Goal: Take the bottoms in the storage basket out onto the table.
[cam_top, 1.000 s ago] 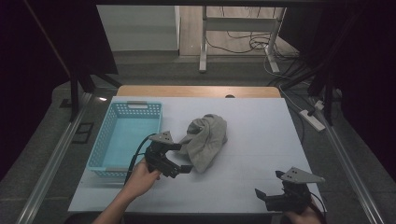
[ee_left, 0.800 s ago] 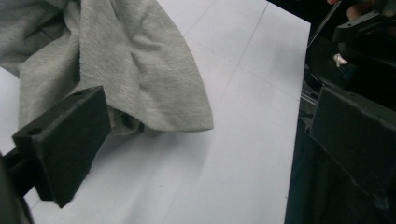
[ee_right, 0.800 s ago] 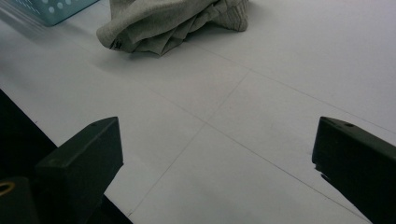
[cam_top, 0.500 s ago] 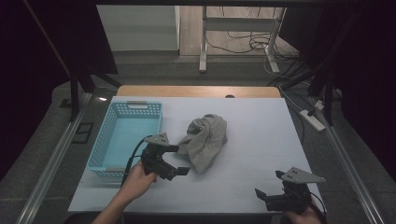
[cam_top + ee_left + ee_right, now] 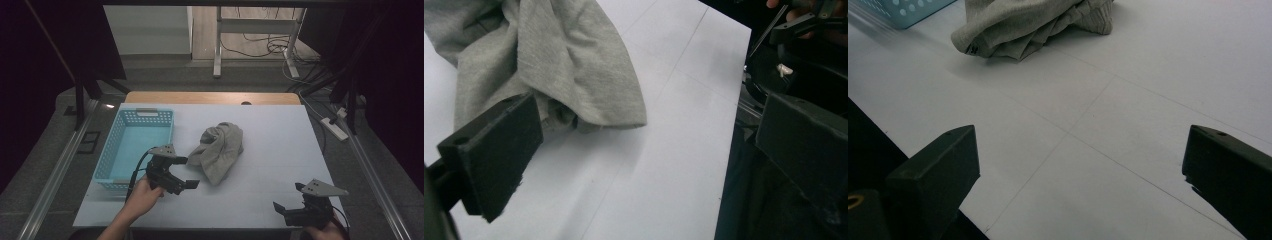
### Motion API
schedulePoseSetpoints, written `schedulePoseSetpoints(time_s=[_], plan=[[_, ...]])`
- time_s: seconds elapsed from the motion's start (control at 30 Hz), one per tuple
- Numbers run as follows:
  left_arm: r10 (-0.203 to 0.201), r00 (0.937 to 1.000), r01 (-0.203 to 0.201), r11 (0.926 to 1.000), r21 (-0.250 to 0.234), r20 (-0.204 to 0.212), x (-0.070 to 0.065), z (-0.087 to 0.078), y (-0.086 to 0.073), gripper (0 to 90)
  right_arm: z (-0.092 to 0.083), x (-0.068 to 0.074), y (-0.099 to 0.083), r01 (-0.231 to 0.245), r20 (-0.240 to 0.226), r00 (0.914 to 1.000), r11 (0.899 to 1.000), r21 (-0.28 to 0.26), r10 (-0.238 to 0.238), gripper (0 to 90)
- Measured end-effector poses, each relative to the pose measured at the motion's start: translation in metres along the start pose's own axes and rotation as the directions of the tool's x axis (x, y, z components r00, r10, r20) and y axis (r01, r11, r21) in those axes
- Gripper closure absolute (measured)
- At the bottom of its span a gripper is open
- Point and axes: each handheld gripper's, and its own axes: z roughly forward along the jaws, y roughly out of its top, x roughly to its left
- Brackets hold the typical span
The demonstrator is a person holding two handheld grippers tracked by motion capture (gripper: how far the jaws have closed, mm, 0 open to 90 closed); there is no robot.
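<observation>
- Table (image 5: pixel 280 150): white top across the middle of the high view. I see nothing lying between the cloth and the basket.
- Basket (image 5: pixel 131 150): pale blue, centre-left of the high view, with nothing in it that I can make out. Its near rim sits just behind my left gripper.
- Cloth (image 5: pixel 219 150): grey, crumpled in a heap at mid-frame, right of the basket and apart from it. In the left gripper view it covers the upper left (image 5: pixel 554 55).
- Left gripper (image 5: pixel 184 172): lower left of centre in the high view, jaws spread, one jaw at the cloth's near-left edge; I cannot tell whether it touches. I judge the step to be the reach for the cloth, with no grasp made.
- Right gripper (image 5: pixel 287 202): lower right corner of the high view, jaws wide apart, well clear of the cloth and idle.
- Next move, as I judge it: push the left jaws around a fold and close firmly, as loose fabric may slip out of a shallow bite.
</observation>
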Motion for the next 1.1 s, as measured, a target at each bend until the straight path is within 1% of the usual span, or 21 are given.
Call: schedulePoseSetpoints(time_s=[0.1,0.33,0.6,0.83,1.1], plan=[[-0.002,0.9999,0.002,1.0000,0.000,-0.012,-0.001,-0.001,-0.001,0.0,0.000,0.000,0.000,0.002,0.001,1.0000,1.000,0.002,-0.002,2.4],[-0.016,0.9998,0.015,0.9999,-0.006,-0.016,-0.001,-0.006,-0.007,0.0,0.000,0.000,0.000,0.000,0.002,1.0000,1.000,0.001,0.000,2.4],[-0.026,0.9994,0.026,0.9997,0.000,-0.025,-0.001,-0.011,-0.014,0.0,0.000,0.000,0.000,-0.001,0.003,1.0000,1.000,0.000,0.001,2.4],[-0.044,0.9987,0.044,0.9990,-0.008,-0.026,-0.002,-0.018,-0.021,0.0,0.000,0.000,0.000,0.001,0.005,1.0000,1.000,0.000,-0.001,2.4],[-0.048,0.9983,0.047,0.9988,-0.010,-0.033,-0.004,-0.024,-0.025,0.0,0.000,0.000,0.000,0.000,0.007,1.0000,1.000,0.000,0.000,2.4]])
